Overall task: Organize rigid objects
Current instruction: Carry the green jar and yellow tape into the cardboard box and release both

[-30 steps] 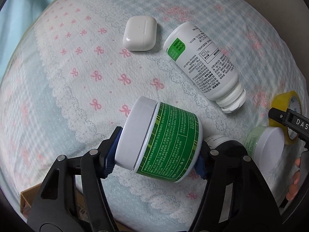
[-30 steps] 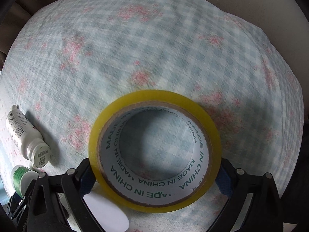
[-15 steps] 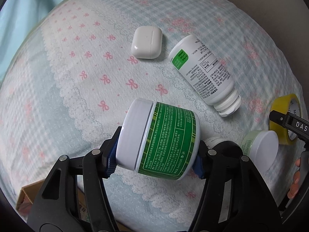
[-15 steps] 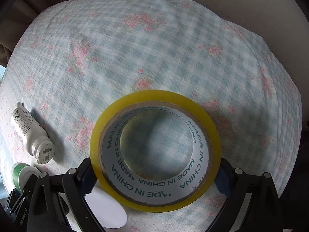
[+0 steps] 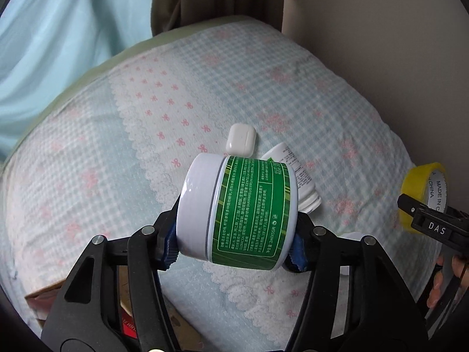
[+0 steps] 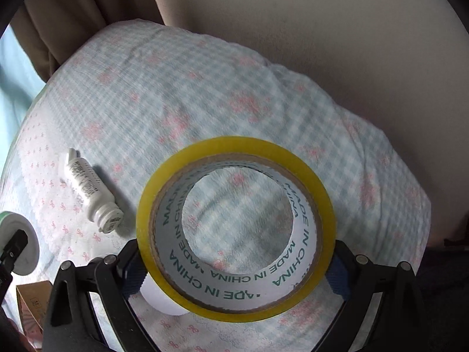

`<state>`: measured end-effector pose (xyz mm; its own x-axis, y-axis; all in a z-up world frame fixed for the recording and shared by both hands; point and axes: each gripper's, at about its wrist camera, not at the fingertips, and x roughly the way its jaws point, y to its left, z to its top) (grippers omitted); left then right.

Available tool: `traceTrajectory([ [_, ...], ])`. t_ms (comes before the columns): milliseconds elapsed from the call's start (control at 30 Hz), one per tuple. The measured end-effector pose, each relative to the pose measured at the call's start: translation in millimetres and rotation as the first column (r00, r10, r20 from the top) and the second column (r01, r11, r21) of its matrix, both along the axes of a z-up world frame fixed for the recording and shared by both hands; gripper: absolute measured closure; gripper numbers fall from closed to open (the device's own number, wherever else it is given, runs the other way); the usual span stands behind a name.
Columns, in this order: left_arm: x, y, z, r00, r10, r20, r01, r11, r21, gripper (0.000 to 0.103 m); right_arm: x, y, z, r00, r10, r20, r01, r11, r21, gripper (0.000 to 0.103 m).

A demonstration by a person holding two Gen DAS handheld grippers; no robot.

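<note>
My left gripper (image 5: 236, 243) is shut on a white jar with a green label (image 5: 239, 211), held on its side well above the bed. My right gripper (image 6: 236, 267) is shut on a yellow roll of tape (image 6: 236, 226), also lifted; the tape shows at the right edge of the left wrist view (image 5: 426, 189). A white earbud case (image 5: 241, 143) and a white pill bottle (image 5: 296, 173) lie on the bedspread behind the jar. The bottle shows in the right wrist view (image 6: 91, 189). A white-lidded jar (image 6: 167, 302) lies partly hidden under the tape.
The bedspread (image 5: 293, 88) is pale blue check with pink bows. A wall (image 5: 381, 44) borders it on the right, a curtain (image 5: 217, 0) at the back. A cardboard box (image 5: 44, 296) sits at the near left edge, also in the right wrist view (image 6: 30, 299).
Both grippers have risen away from the bed with their loads; the objects on the bedspread look smaller, and the wall and curtain have come into view.
</note>
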<state>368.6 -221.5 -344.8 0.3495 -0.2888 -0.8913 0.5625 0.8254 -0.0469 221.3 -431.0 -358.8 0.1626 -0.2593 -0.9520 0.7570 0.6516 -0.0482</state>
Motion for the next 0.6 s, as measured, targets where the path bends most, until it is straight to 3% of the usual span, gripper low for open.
traceTrajectory([
  [167,-14.4,38.7,59.3,0.996,0.059,0.068,-0.054,0.996,-0.070,0.050,12.6,36.2,67.6,0.987,0.147,0.065,-0.141,0.986,-0.087,0.007],
  [300,-29.4,80.9,96.7,0.988,0.110,0.111,-0.097,0.989,-0.112,0.050,19.7,69.5,116.7,0.960,0.251,0.120,-0.240,0.965,-0.104,0.007],
  [467,-53.7,148.0,136.7,0.969,0.196,0.150,-0.172,0.972,-0.158,0.050,22.9,132.3,164.8,0.901,0.396,0.175,-0.378,0.917,-0.129,0.007],
  [600,-71.4,206.6,155.9,0.953,0.255,0.161,-0.228,0.959,-0.170,0.050,25.4,188.2,185.6,0.848,0.489,0.206,-0.476,0.873,-0.111,0.007],
])
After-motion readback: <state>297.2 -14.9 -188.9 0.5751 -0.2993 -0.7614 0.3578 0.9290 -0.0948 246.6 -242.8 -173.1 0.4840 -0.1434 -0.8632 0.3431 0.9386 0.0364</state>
